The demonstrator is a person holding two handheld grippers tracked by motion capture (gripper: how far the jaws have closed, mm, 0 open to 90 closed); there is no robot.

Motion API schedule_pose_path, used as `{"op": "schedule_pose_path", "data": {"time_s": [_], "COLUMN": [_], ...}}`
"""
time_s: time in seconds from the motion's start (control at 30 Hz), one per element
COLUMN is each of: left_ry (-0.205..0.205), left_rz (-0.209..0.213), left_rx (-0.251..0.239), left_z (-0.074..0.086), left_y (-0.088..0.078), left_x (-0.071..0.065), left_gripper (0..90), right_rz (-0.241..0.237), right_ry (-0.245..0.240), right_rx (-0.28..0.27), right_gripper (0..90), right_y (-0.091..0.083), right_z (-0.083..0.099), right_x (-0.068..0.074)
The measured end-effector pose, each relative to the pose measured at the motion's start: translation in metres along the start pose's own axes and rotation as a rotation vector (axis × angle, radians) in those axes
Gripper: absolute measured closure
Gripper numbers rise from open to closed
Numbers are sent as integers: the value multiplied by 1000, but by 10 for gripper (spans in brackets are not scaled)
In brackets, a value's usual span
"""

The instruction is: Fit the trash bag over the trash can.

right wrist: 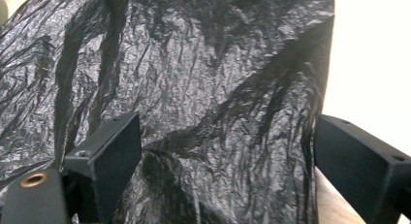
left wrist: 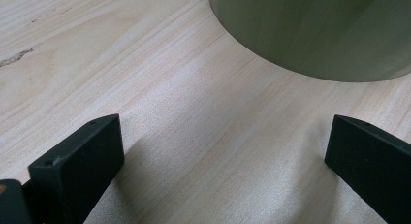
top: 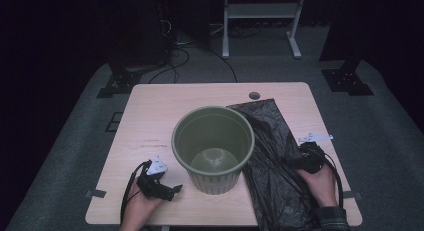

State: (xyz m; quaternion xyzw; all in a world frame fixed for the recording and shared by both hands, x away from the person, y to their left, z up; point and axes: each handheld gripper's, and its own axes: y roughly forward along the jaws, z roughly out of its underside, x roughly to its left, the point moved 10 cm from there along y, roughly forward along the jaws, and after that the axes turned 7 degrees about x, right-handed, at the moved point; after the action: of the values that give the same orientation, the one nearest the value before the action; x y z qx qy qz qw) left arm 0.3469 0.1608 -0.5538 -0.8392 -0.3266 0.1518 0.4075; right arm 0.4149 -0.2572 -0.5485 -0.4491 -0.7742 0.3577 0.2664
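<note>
Green and ribbed at its base, the plastic bin (top: pixel 213 148) stands upright and empty in the middle of the high view, a little below centre on the pale wooden table (top: pixel 150 111). Touching its right side, a crumpled black bin bag (top: pixel 272 166) lies flat on the tabletop, running from the upper centre-right of the frame down to the table's near edge at the lower right. The left gripper (top: pixel 172 191) sits at the lower left of the high view, low over the bare wood just beside the bin's base, with the person's left hand (top: pixel 140 207) wrapped around its handle and a cable looping off to the left. In the left gripper view its two black jaws stand wide apart at the bottom corners with nothing between them but wood grain, and the bin's curved green wall (left wrist: pixel 320 32) fills the upper right. The right gripper (top: pixel 292 161) is at the right of the high view, over the bag's right half, held by the right hand (top: pixel 320 183), whose dark sleeve enters from the bottom edge. In the right gripper view its jaws are likewise spread wide, framing the wrinkled black plastic (right wrist: pixel 208 88) without pinching it; whether the tips touch the film cannot be told.
</note>
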Motion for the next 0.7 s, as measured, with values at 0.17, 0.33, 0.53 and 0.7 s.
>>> {"op": "schedule_pose_path", "data": {"time_s": [0.17, 0.33, 0.53, 0.7], "left_ry": [0, 0, 0, 0], "left_rz": [0, 0, 0, 0], "left_rx": [0, 0, 0, 0], "left_z": [0, 0, 0, 0], "left_y": [0, 0, 0, 0], "left_x": [0, 0, 0, 0], "left_gripper": [0, 0, 0, 0], "right_rz": [-50, -107, -168, -187], "right_ry": [-33, -59, -87, -124], "right_rx": [4, 0, -3, 10], "right_gripper": [103, 103, 103, 103], "right_y": [5, 9, 13, 24], "right_z": [-1, -6, -14, -22], "right_x": [12, 28, 50, 72]}}
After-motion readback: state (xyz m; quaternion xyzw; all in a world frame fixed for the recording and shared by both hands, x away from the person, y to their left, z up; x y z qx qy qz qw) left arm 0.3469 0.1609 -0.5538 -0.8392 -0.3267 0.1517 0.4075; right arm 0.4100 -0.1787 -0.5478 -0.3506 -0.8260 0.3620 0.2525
